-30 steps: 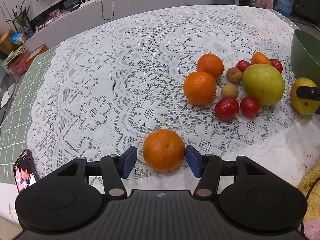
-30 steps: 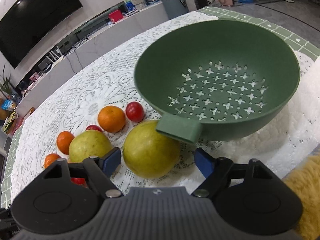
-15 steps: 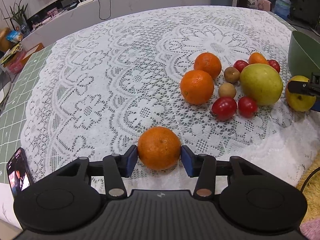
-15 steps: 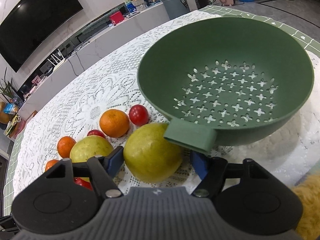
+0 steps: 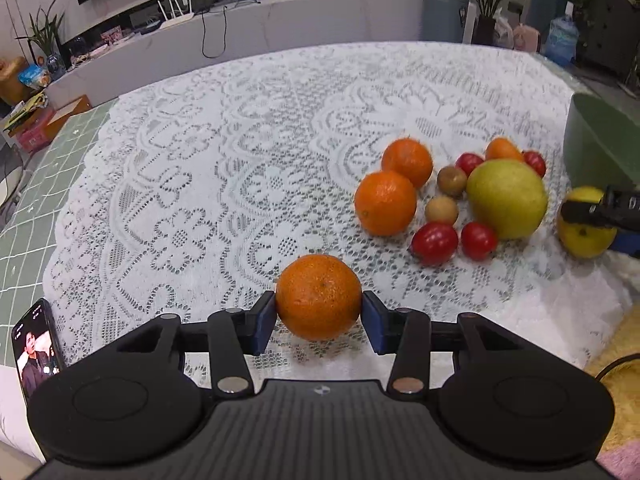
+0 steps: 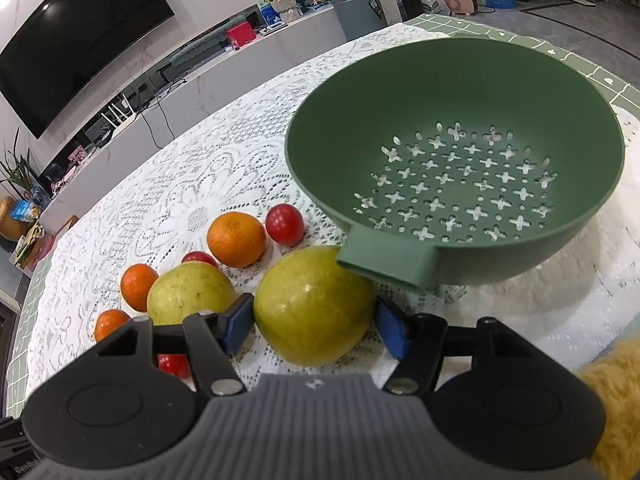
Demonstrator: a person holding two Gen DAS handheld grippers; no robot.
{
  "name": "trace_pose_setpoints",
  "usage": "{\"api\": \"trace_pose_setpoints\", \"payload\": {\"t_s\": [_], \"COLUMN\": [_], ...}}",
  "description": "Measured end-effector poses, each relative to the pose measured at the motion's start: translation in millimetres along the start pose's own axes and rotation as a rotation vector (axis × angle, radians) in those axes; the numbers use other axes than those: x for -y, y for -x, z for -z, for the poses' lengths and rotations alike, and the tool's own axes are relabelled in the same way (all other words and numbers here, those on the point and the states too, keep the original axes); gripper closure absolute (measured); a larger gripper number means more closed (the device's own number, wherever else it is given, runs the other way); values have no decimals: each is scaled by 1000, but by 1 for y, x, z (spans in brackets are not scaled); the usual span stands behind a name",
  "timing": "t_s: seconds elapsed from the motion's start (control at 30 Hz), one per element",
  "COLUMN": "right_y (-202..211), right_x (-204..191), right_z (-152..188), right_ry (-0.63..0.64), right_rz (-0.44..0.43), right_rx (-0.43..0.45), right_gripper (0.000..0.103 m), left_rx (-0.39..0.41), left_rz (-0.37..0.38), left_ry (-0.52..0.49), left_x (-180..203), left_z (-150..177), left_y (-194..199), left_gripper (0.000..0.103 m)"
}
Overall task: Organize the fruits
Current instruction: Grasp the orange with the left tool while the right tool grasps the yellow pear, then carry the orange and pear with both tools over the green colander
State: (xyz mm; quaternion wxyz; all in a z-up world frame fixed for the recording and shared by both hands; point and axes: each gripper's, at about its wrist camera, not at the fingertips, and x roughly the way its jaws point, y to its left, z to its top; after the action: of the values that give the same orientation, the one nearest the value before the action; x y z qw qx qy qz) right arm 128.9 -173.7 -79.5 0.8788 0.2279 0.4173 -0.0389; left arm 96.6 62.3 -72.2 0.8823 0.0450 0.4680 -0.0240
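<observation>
My left gripper [image 5: 319, 314] is shut on an orange [image 5: 319, 297], its blue pads pressed on both sides, held just above the lace cloth. My right gripper [image 6: 314, 326] is shut on a yellow-green pear [image 6: 314, 310] and holds it right under the handle of the green colander [image 6: 560, 92], which is empty. The same pear [image 5: 584, 236] and right gripper show at the right edge of the left wrist view. On the cloth lie two oranges [image 5: 386, 202], a second pear [image 5: 506, 198], red cherry tomatoes [image 5: 434, 242] and two small brown fruits [image 5: 441, 210].
A phone [image 5: 36, 344] with a lit screen stands at the table's near left edge. White lace cloth [image 5: 200, 160] covers a green tiled table. A yellow fuzzy thing [image 6: 616, 392] lies at the near right. A TV bench stands behind the table.
Both grippers have closed: the left onto the orange, the right onto the pear. Both have lifted slightly, and the right one has moved closer to the colander's handle.
</observation>
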Motion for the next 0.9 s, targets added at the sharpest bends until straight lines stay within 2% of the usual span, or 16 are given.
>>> {"api": "trace_pose_setpoints", "payload": {"t_s": [0.4, 0.73, 0.9], "right_y": [21, 54, 77], "right_x": [0, -5, -5], "right_z": [13, 26, 28], "right_ry": [34, 143, 201], "right_rz": [-75, -148, -183], "right_rx": [-37, -7, 46], "right_gripper": [40, 40, 40], "left_rx": [51, 88, 115], "left_rz": [66, 97, 119], "left_ry": [73, 81, 75], "left_x": [9, 28, 40], "left_z": [0, 3, -2], "left_y": [36, 64, 77], "left_gripper": [51, 51, 52]}}
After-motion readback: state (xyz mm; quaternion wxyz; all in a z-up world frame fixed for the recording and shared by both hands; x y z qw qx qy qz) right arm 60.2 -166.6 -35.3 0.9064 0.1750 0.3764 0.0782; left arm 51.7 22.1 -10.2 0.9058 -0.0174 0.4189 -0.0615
